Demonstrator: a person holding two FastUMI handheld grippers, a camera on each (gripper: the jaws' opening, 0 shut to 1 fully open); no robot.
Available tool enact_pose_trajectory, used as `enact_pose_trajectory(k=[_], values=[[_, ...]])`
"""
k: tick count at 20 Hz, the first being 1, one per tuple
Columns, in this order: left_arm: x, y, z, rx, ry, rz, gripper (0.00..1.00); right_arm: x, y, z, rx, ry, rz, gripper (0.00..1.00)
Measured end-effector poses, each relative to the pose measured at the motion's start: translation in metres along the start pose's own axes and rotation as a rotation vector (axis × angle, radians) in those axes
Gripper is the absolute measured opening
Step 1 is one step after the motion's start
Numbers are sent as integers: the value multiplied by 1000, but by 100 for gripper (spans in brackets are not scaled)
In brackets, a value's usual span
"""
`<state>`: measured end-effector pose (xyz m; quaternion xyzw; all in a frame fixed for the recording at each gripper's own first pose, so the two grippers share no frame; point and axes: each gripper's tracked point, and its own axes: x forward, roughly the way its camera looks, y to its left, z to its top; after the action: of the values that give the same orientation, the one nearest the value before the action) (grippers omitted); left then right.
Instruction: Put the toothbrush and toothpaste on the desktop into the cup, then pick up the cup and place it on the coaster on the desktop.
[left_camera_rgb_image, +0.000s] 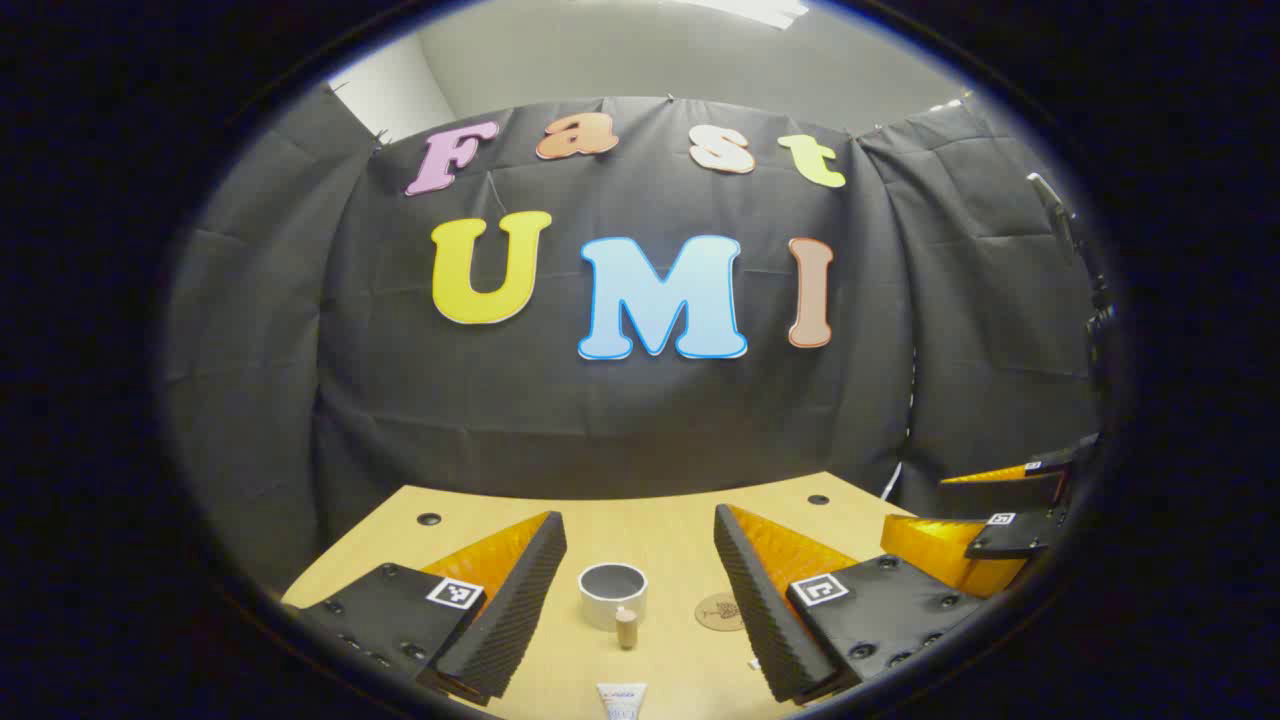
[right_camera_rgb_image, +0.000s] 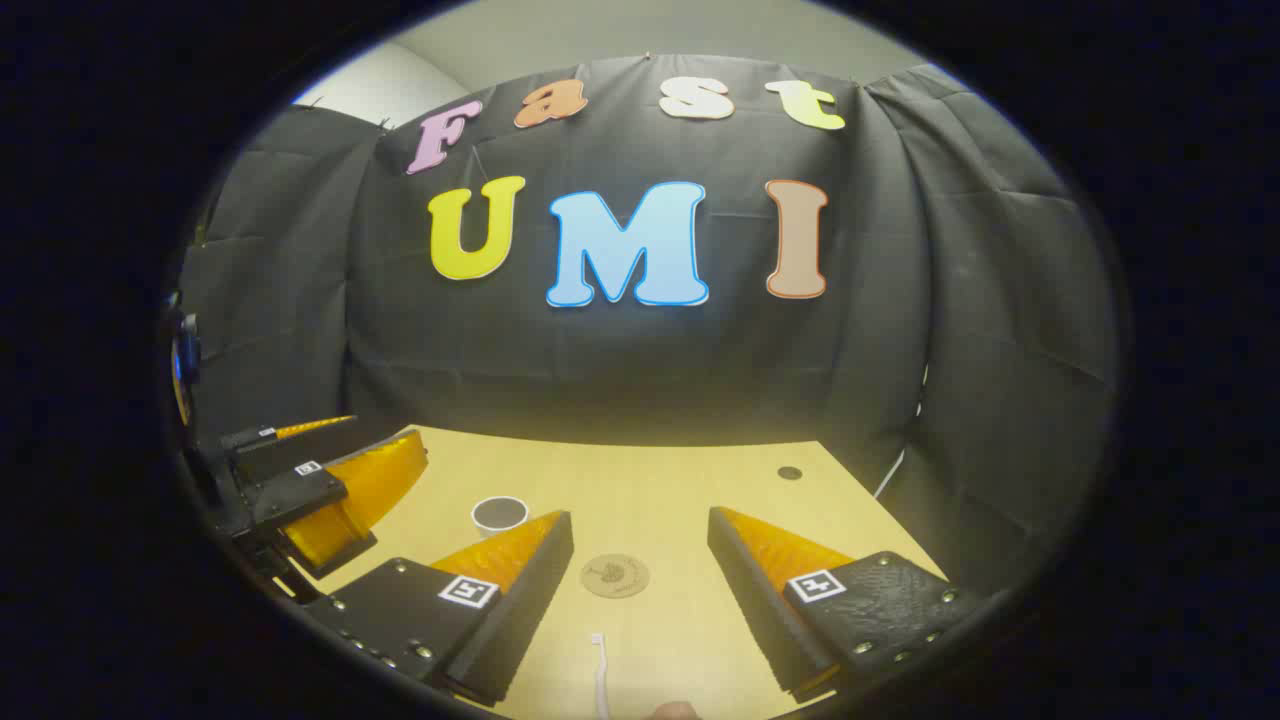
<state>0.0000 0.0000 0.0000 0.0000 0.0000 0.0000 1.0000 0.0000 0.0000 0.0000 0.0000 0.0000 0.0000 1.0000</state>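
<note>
Your desktop (left_camera_rgb_image: 660, 520) is carrying everything: you are holding the left gripper (left_camera_rgb_image: 640, 590) and right gripper (right_camera_rgb_image: 640, 580) with fingers spread, gripping nothing. The cup (left_camera_rgb_image: 612, 594) is standing beside the coaster (right_camera_rgb_image: 614, 576) (well apart), toothpaste (left_camera_rgb_image: 621, 700) and toothbrush (right_camera_rgb_image: 601, 680) lying nearer you.

Sharp, evenly lit overhead (fisheye bends the edges).

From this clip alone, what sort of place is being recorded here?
Probably a staged recording booth, not a real bathroom: black cloth wall, a bare wooden desk, and only a cup and coaster laid out.
</note>
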Motion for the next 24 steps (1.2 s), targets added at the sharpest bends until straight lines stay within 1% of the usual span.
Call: enact_pose_trajectory(k=[7,11,12,14,18,22,23,24], values=[[-5,2,0,-22,-2,1,94,-4,3,-1,-10,1,9,90],[-5,2,-10,2,37,1,94,-4,3,-5,-25,17,-1,90],[-5,2,-13,-1,43,-2,95,-4,4,-6,-27,24,2,92],[-7,2,-19,-16,57,-2,95,-4,6,-10,-26,39,7,90],[-7,1,-36,-39,113,-6,94,0,9,-27,-20,99,20,90],[-5,0,-68,-76,206,-10,94,3,19,-51,-2,191,58,90],[-3,0,-76,-77,232,-4,96,3,21,-57,2,212,63,90],[-4,0,-84,-80,254,-2,96,4,23,-61,4,229,68,90]])
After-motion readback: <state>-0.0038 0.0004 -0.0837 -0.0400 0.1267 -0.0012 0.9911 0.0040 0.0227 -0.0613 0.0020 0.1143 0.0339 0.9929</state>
